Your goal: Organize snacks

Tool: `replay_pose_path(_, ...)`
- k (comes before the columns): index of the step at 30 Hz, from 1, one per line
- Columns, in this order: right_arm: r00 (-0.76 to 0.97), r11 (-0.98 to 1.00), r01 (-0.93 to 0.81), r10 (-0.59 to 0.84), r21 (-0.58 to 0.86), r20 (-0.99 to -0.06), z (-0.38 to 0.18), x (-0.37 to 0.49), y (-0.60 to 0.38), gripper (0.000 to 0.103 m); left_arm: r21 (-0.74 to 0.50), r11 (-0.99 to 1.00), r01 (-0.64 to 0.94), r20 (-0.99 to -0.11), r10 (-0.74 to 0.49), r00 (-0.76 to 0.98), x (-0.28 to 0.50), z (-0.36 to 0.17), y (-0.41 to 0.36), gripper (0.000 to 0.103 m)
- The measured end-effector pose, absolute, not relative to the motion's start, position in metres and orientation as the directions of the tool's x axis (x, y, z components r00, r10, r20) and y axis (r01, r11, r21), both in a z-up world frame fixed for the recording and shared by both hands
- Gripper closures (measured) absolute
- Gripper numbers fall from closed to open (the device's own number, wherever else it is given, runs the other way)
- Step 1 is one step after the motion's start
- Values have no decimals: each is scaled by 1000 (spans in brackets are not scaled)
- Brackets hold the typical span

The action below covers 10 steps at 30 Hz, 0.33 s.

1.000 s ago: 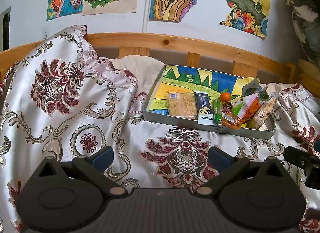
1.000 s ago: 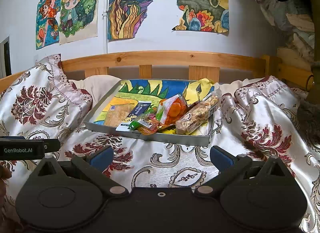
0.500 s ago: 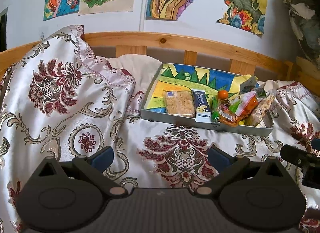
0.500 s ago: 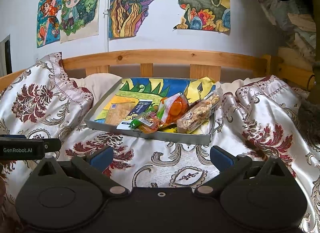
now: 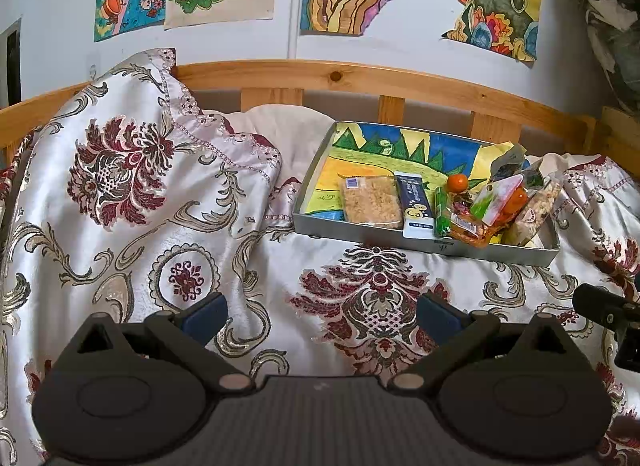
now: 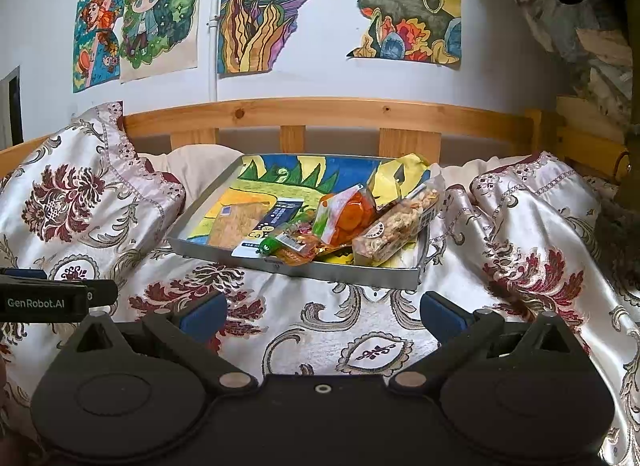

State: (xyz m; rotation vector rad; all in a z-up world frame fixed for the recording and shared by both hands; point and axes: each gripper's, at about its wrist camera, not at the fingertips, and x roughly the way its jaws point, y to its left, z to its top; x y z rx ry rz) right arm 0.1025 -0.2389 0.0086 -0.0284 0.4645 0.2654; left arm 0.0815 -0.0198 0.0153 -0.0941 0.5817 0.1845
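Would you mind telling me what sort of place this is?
Probably a bedroom: a wooden slatted bed rail, a floral satin bedspread, and colourful hand-drawn pictures on the white wall.

Right gripper fingers spread wide above floral bedspread; metal tray of snack packets beyond, wooden headboard behind.

Both wrist cameras sit low over the bed, looking forward along their own jaws toward the wooden slatted headboard and the wall of coloured drawings. The left view stands further left, so the shallow grey metal tray of snacks lies right of its centre. The right view faces the tray nearly head-on and slightly nearer. Both share tray, headboard and floral satin bedspread.
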Motion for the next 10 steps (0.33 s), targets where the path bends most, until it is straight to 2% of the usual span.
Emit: replay_pose_path(10, 857, 964, -265, 249, 30, -452, 7, 103, -238, 1, -34, 978, -208, -564, 153, 812, 82, 14, -18, 1)
